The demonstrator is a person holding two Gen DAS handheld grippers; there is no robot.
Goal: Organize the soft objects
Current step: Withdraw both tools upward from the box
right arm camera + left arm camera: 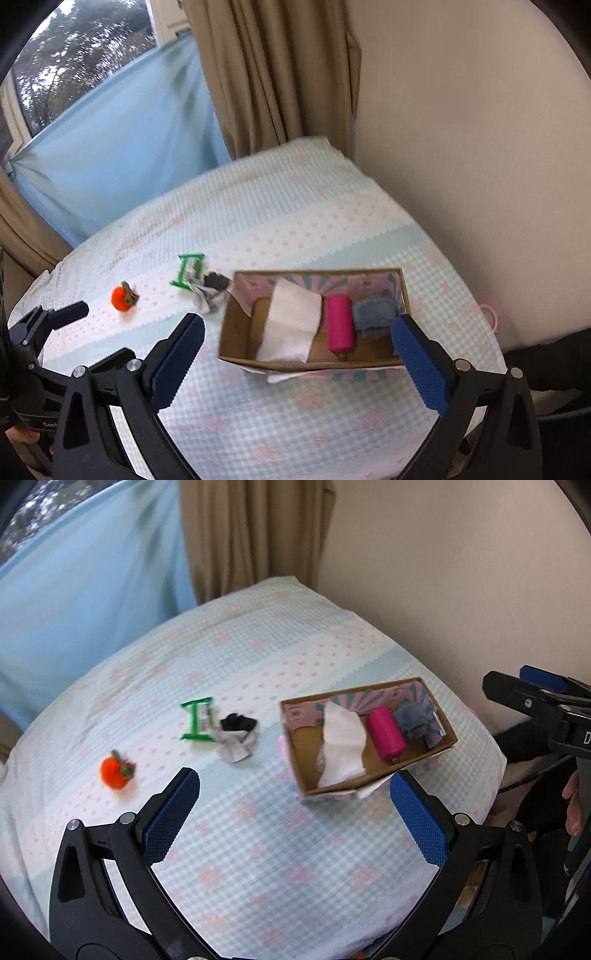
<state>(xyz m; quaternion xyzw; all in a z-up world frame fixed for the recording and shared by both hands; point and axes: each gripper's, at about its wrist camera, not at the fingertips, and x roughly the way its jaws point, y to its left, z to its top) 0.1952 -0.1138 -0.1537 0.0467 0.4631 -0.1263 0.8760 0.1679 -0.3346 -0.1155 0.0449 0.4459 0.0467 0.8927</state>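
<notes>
A cardboard box (pixel 448 738) (pixel 227 332) lies on the bed and holds a white cloth (pixel 341 746) (pixel 291 319), a pink roll (pixel 386 733) (pixel 340 323) and a grey-blue fluffy item (pixel 412 720) (pixel 373 312). Left of the box lie a grey and black sock bundle (pixel 236 736) (pixel 210 291), a green packet (pixel 197 720) (pixel 188 269) and an orange plush fruit (pixel 116 770) (pixel 123 295). My left gripper (pixel 295 790) is open and empty above the bed, near the box's front left corner. My right gripper (pixel 297 334) is open and empty, hovering over the box's near side.
The bed (pixel 258 867) (pixel 295 221) has a pale blue and pink checked cover. A beige wall (pixel 480 147) runs along its right side. Tan curtains (pixel 266 74) and a blue sheet (pixel 110 147) stand behind it. The bed's near edge falls off at the lower right.
</notes>
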